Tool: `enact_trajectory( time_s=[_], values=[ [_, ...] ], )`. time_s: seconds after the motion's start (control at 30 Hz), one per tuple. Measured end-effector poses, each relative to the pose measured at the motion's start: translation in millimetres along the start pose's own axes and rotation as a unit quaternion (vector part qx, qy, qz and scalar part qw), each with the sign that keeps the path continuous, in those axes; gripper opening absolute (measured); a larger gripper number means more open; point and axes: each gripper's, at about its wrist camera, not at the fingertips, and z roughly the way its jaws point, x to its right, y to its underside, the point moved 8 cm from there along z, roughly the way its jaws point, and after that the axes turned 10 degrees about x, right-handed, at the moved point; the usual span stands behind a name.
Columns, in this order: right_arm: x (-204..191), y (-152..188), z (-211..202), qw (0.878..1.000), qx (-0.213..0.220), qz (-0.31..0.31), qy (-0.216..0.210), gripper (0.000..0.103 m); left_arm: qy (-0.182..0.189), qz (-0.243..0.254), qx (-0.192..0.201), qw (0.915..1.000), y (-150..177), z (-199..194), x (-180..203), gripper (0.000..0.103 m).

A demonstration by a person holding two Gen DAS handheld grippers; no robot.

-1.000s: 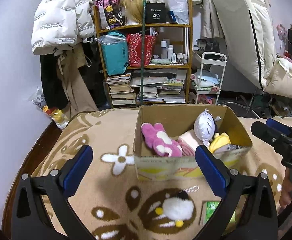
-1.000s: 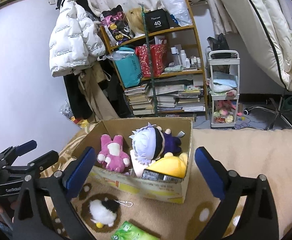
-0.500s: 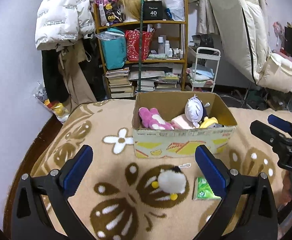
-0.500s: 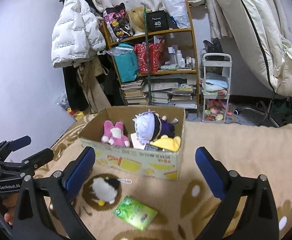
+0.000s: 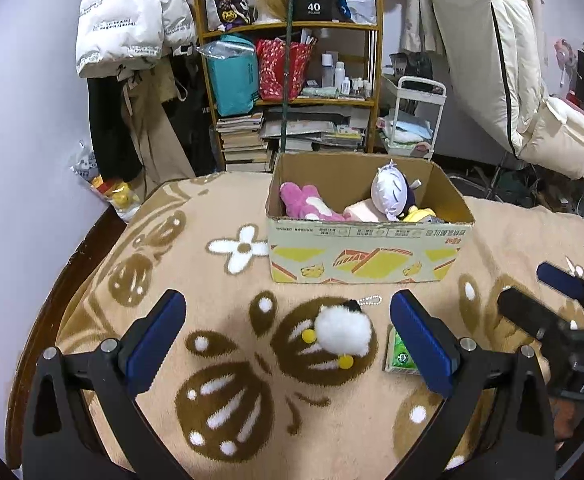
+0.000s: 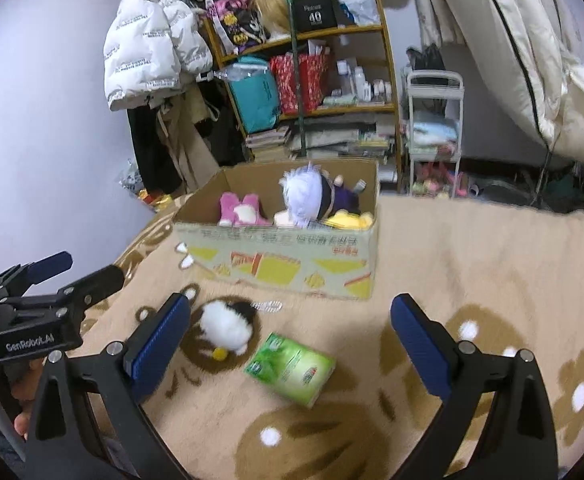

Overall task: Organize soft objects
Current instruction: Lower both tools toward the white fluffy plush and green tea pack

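While a tan patterned blanket (image 5: 251,432) spreads beneath, both released grippers, left gripper (image 5: 287,344) and right gripper (image 6: 292,344), face the fluffy white plush (image 5: 344,330).

Plush toys fill a cardboard box (image 6: 292,268) on the blanket (image 6: 472,248).
A white fluffy keychain plush (image 6: 225,326) and green tissue pack (image 6: 289,368) lie near its front.

"40" on black box (image 5: 313,7); "GenRobot.AI" on left gripper (image 6: 71,276).

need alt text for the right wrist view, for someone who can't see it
An open right gripper hovers over a patterned blanket, above a green packet and a white fluffy toy. Behind them, a cardboard box holds plush toys; the left gripper is at the left edge.
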Motion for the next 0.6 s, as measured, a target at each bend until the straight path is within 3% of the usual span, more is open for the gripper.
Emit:
enact_trajectory(
  time_s=[0.6],
  values=[
    [3.8,38.9,46.7,0.994,-0.108,0.011,0.012,0.103,0.022,-0.027,-0.084,0.9959,24.4,50.1,5.5,0.101]
  ],
)
